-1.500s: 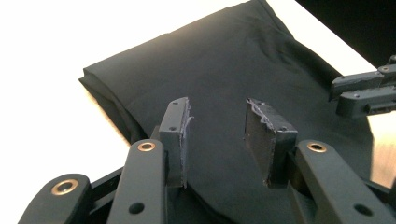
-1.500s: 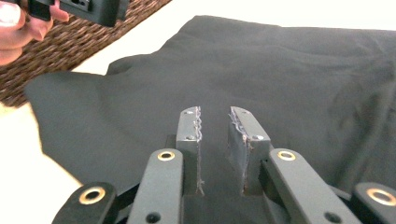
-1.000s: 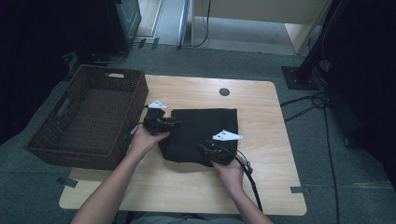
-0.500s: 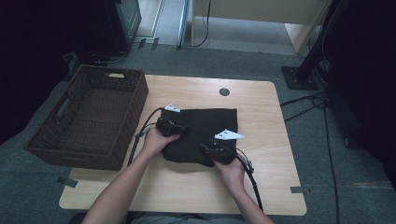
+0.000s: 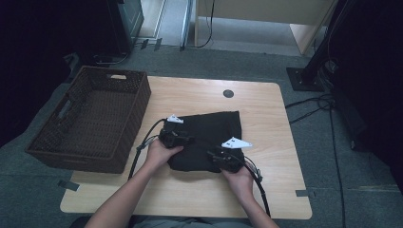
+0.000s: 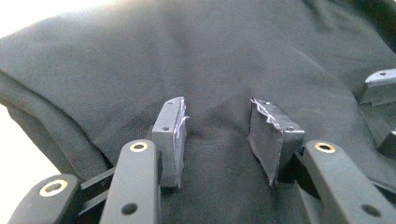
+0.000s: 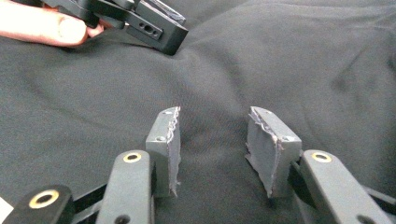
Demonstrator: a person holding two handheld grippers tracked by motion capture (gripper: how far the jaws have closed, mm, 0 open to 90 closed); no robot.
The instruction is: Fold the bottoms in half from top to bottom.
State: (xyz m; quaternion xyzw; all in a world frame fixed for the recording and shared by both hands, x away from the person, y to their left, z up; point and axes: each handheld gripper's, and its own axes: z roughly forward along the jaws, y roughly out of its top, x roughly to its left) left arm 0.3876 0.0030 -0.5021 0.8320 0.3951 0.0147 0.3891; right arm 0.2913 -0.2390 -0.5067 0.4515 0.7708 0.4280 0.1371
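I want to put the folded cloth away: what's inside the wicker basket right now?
The wicker basket shows only its bare woven floor, no items. The strip behind its near wall is hidden from the high view.

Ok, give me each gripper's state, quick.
Left gripper: jaws just opened, over the black cloth, gripping nothing.
Right gripper: same, jaws apart.
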